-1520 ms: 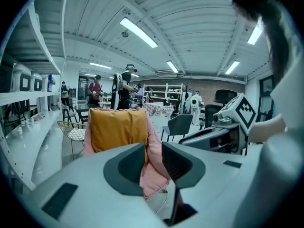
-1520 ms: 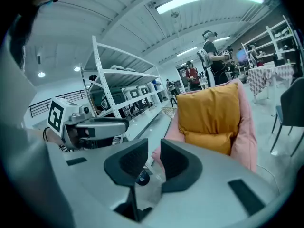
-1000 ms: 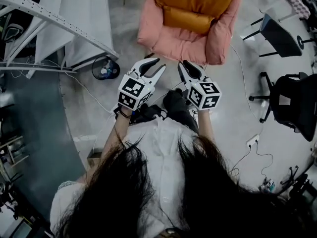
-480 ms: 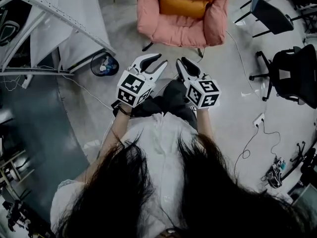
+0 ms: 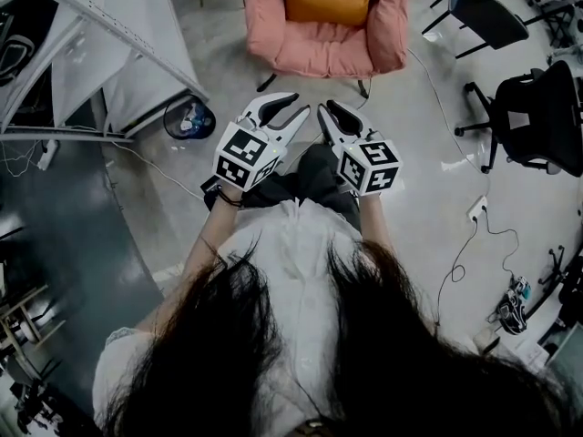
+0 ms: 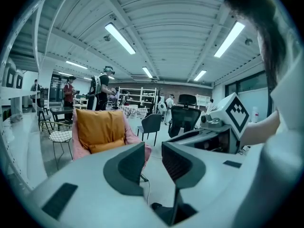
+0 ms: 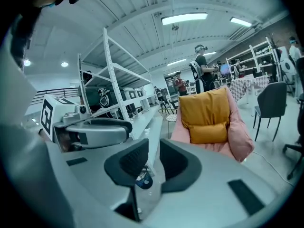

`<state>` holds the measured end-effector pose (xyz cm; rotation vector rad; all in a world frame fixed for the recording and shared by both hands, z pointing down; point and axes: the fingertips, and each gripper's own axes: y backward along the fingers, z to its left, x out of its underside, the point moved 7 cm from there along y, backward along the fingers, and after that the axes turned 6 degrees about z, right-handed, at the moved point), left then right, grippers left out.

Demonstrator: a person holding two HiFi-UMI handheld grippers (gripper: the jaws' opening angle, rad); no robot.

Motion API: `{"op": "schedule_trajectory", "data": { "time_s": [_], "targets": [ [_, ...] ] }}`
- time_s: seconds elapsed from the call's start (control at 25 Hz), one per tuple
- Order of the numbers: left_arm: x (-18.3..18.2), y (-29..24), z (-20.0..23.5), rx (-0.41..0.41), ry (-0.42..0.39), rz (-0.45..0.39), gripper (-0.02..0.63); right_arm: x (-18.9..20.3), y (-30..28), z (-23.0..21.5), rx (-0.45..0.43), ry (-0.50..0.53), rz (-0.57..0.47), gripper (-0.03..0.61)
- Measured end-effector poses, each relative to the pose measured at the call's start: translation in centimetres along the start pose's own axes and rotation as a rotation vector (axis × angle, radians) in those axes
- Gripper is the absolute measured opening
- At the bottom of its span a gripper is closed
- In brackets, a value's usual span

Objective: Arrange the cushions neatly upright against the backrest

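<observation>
Now the pink armchair (image 5: 328, 57) sits higher and smaller in the head view than it did one second ago, and more bare floor shows between it and the person. So the person has drawn back from the chair, and both tongs have come away with her.

The left gripper (image 5: 284, 109) has its jaws a little apart, with only a narrow gap, and nothing stands between them. The right gripper (image 5: 330, 112) is the same: a narrow gap and no object in it. The dark waste bin (image 5: 189, 119) that shows through this gap in the right gripper view is far away on the floor, not held.

The large orange cushion (image 7: 205, 109) stands upright against the backrest of the armchair. The small orange cushion (image 7: 209, 132) lies across in front of it, at its foot, touching it. Their place in the chair looks unchanged over this second.

I judge that the arranging is finished or nearly finished, because the hands are empty and well apart from the chair. If something remains, it is perhaps only the small cushion, which leans low and not fully upright.
</observation>
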<state>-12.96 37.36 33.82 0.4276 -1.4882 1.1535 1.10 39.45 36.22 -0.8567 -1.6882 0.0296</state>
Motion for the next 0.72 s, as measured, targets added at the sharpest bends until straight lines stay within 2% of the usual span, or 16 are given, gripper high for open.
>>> {"op": "schedule_trajectory", "data": {
  "time_s": [0.72],
  "targets": [
    [-0.58, 0.78, 0.10, -0.033, -0.025, -0.015, 0.121, -0.12, 0.60, 0.54, -0.002, 0.025, -0.011, 0.084]
  ]
}}
